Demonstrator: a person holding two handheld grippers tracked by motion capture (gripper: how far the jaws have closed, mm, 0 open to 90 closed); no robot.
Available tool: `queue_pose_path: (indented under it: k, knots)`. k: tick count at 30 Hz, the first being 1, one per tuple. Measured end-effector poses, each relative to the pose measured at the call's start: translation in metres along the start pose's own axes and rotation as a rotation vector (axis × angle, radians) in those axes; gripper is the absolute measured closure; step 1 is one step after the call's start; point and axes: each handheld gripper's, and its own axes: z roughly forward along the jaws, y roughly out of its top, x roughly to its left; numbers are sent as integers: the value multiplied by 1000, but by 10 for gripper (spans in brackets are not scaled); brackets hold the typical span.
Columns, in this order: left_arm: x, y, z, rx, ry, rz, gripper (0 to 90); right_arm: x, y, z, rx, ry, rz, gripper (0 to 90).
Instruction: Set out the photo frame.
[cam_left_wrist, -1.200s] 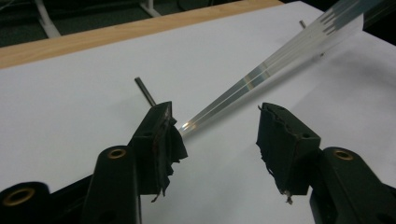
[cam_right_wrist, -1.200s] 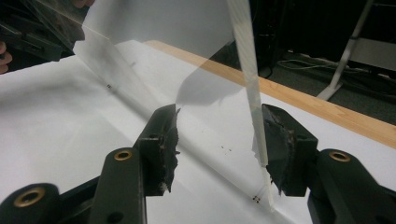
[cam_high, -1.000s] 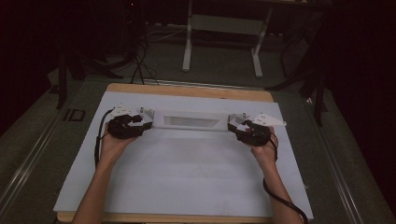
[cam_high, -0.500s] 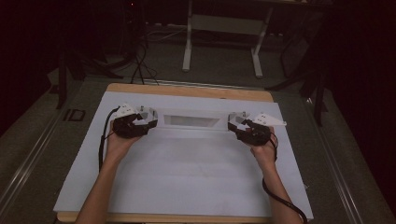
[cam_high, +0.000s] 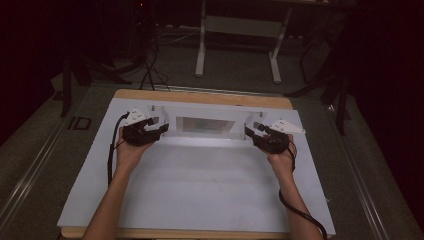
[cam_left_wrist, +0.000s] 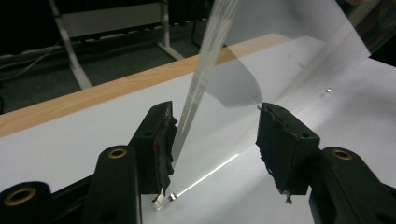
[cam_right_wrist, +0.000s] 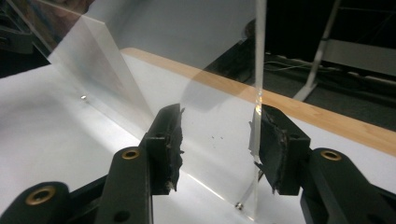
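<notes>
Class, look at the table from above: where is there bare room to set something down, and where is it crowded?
The white sheet is bare between the two forearms, from the near edge up to the clear plastic stand. Narrower bare strips lie outside each arm. It is crowded at the far end, where the left gripper and right gripper flank the stand's ends.

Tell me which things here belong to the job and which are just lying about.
In the job:
- clear acrylic stand, upright on the white mat
- left gripper at one end panel, jaws just closing, still open
- right gripper at the other end panel, the same

Lying about:
- white frame legs on the floor behind the table
- floor cables
</notes>
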Motion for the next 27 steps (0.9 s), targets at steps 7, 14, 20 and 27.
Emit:
queue_pose_path:
  k: [7,14,20,27]
  knots:
    - [-3,2,3,5,42,13,477,4,2,4,11,-52,-49,537]
    - [-2,4,7,5,63,5,474,8,6,8,30,-106,-101,544]
    - [-2,6,12,-2,92,7,475,6,7,12,21,-120,-103,544]
    - [-2,8,16,-7,118,19,477,3,10,17,28,-126,-101,543]
